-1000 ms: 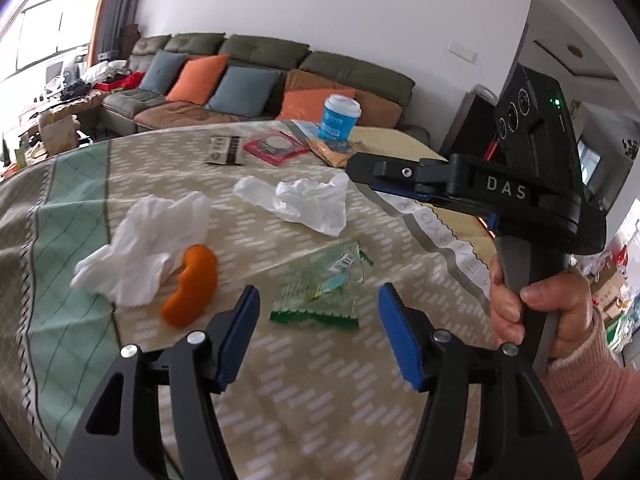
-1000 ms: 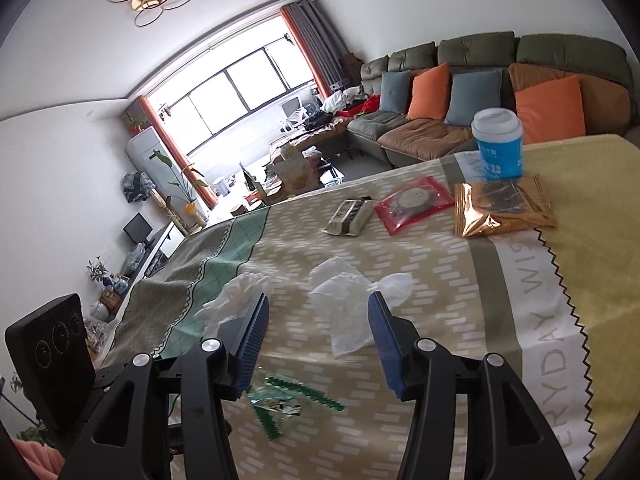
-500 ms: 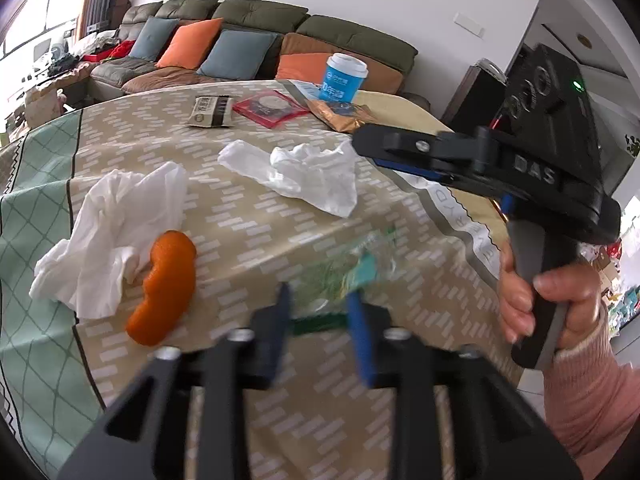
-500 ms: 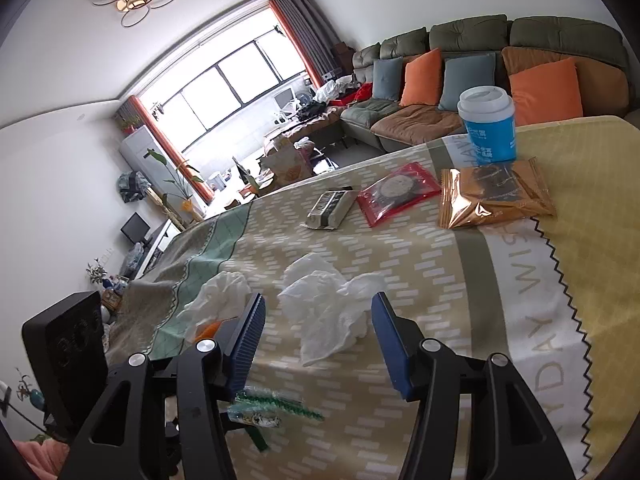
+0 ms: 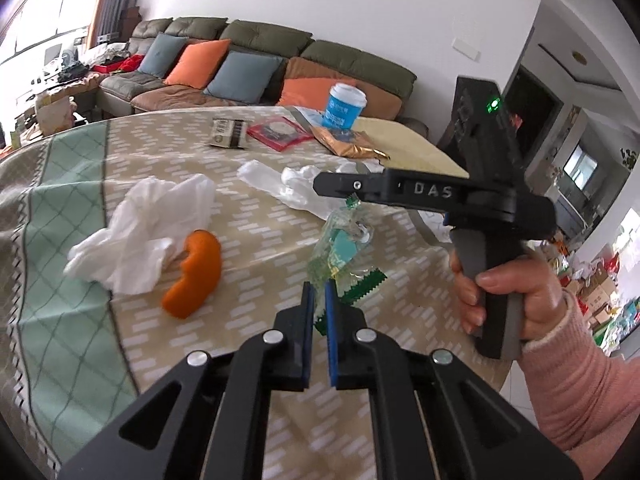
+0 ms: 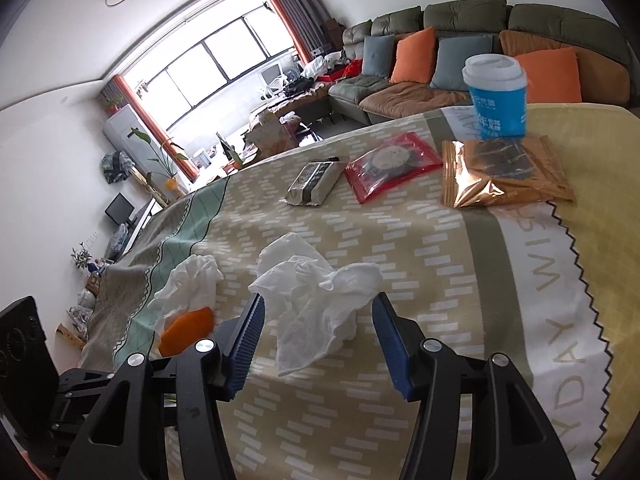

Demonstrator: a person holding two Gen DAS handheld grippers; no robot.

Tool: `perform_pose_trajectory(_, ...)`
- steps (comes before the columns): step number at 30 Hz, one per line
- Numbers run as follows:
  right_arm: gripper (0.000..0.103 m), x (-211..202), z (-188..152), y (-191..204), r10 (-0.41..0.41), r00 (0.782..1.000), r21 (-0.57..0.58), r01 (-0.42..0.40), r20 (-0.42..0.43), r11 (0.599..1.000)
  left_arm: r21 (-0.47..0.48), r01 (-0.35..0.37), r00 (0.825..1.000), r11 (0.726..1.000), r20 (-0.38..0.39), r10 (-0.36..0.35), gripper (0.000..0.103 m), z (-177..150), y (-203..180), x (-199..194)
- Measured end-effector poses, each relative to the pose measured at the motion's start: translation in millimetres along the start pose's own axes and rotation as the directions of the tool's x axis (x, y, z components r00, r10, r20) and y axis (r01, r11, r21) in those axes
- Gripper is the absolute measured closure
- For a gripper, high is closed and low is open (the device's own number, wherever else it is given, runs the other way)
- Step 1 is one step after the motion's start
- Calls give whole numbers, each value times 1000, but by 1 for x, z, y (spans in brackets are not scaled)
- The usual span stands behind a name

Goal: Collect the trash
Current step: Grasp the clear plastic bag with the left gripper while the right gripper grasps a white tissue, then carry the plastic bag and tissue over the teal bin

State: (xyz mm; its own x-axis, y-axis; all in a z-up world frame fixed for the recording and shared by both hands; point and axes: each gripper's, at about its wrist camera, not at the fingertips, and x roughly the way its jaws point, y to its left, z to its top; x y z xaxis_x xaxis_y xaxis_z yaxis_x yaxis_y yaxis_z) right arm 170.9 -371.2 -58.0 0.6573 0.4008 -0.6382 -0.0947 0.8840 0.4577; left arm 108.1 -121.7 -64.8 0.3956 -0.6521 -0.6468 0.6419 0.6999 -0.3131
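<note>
The table (image 6: 500, 248), under its patterned cloth, holds everything the job concerns, and both grippers angle down at it so their fingers can reach flat litter. Beyond the right jaws lie the sealed packets and the blue cup (image 6: 498, 96), probably not rubbish, which may be why neither tool aims there. Between the right gripper (image 6: 318, 344) jaws sits the crumpled white tissue (image 6: 316, 300); the jaws stand released, one on either side without pressing, lined up to close on it. To the left of the left jaws rest a second tissue (image 5: 148, 228) and an orange peel (image 5: 196, 276), left for later. The left gripper (image 5: 318, 300) is clenched on the clear green wrapper (image 5: 340, 248), pinching its near edge so the thin film stands up from the cloth instead of slipping flat
</note>
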Motion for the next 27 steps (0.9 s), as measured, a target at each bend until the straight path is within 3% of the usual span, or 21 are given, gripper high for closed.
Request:
perform_pose_trajectory(5,71,9,0,-1,-30,999,2,31,-43,1000,-37,-15,999,999,46,17,96,-6,12,-23)
perform_pose_trajectory(8,92,7,1,0,-27,999,-7,27,-37,1000,-68,-30,997,997,74,35,96,-11,22,-39)
perform_pose_trajectory(19,95,-16,-4,26,41,998,-13,-40,51,999,-197,-82,985,977,136,110,96,-41,68,-93)
perform_pose_trajectory(27,96,-28,-5,78,158,984,-95,-151,80,984,-286,-116,966,951,192,175,96,-63,98,-138)
